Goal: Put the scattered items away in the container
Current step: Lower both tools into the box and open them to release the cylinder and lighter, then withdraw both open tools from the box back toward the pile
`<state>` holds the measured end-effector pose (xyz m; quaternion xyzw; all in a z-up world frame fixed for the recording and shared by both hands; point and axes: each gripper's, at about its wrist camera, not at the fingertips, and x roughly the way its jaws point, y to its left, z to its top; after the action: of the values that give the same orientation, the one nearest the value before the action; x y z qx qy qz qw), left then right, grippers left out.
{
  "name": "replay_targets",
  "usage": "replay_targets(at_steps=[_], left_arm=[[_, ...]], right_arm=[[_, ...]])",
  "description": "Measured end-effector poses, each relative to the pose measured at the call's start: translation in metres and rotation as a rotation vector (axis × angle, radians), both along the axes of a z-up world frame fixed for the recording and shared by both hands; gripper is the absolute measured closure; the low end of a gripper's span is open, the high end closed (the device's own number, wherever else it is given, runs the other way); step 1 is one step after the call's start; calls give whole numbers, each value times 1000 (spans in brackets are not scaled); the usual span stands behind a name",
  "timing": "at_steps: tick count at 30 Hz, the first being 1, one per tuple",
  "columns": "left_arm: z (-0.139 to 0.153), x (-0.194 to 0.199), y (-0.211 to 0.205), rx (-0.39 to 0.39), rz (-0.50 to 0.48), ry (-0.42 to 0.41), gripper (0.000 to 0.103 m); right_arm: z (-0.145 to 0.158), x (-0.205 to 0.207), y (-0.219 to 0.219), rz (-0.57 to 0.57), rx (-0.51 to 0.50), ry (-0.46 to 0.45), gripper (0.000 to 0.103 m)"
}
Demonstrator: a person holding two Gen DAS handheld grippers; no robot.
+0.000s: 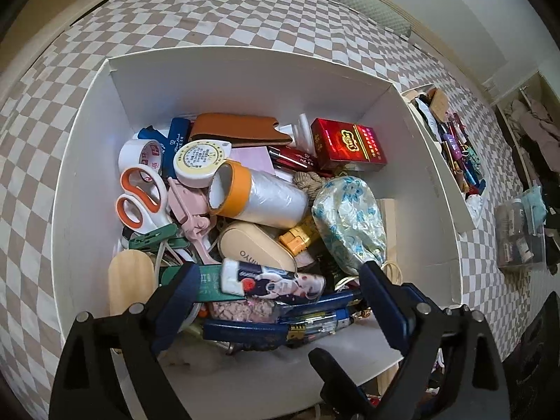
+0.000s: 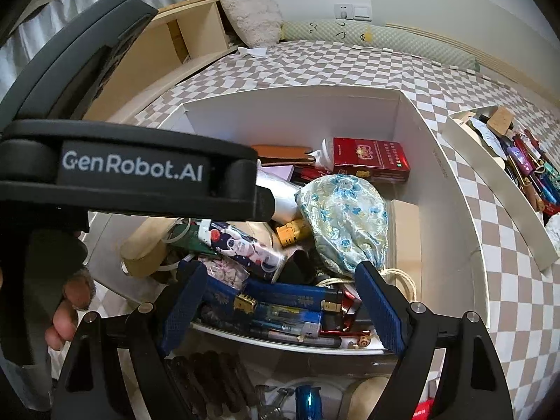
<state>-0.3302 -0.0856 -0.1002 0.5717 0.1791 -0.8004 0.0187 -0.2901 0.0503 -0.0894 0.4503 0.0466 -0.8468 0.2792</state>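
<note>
A white box (image 1: 245,59) sits on a checkered bed, full of small things: orange-handled scissors (image 1: 140,199), a film roll with an orange core (image 1: 252,192), a red cigarette pack (image 1: 350,143), a floral pouch (image 1: 350,224). My left gripper (image 1: 280,297) is open over the near part of the pile. An astronaut-print tube (image 1: 273,281) lies loose between its blue pads, which do not press on it. My right gripper (image 2: 280,301) is open over the box's (image 2: 297,91) near edge, above lighters (image 2: 297,318) and a blue case. The left gripper's body (image 2: 140,175) hides the box's left side there.
A second, shallower white box (image 1: 455,150) with pens and small items stands to the right. Further right is a clear plastic case (image 1: 521,238). A long pillow (image 2: 378,38) and a wooden shelf (image 2: 189,35) lie beyond the bed. A person's fingers (image 2: 66,308) hold the left gripper.
</note>
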Motion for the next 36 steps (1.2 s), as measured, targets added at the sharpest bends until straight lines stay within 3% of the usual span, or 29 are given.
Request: replay_targets(at_steps=[12,18,19,22,36], left_arm=[[15,18,-10,-66,-19,45,10],[26,30,-20,-44,6,73,7],[29,32,-20,-45,9,83,5],[37,38,-22,-49,12,113,1],[74,72,-32,-62,-20,249,0]], right_arm=[[9,5,2,-26,10,-4,17],[21,16,1,-23,27,27,17],[24,19,0,-22,33,36,16],[31,24,0,-24,42,60,0],[53,48,1,-41,75,102,0]])
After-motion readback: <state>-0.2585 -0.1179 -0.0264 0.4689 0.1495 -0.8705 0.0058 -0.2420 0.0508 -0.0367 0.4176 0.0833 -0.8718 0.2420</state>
